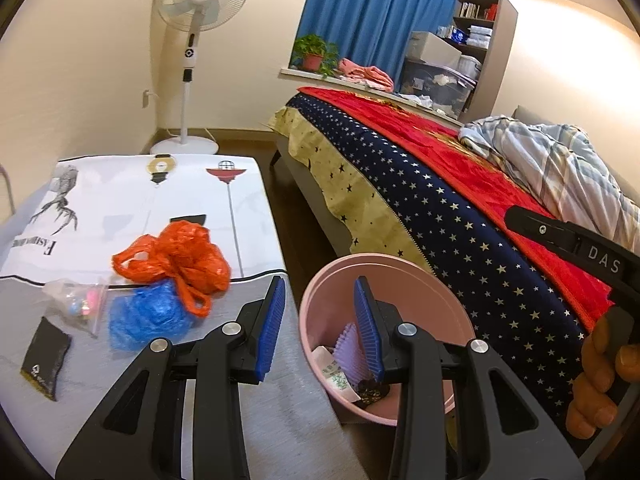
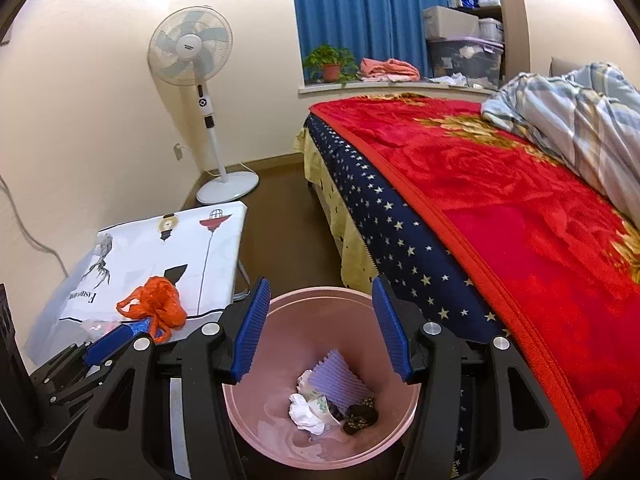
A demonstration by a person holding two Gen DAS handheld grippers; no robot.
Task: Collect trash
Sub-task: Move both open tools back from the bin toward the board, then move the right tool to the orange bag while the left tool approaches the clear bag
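pink bin (image 2: pixel 256 436) stands on brown floor (image 2: pixel 288 240) between table (image 1: pixel 120 200) and bed (image 2: pixel 520 220).

Pink bin (image 2: pixel 320 432) holds crumpled paper (image 2: pixel 306 412); orange bag (image 1: pixel 176 260) lies on table (image 1: pixel 120 200).

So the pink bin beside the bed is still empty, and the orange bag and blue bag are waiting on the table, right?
Not quite. The pink bin already holds trash: a purple ridged sheet, crumpled white paper and a dark wrapper, as the right wrist view shows. The orange bag and blue bag do lie on the table.
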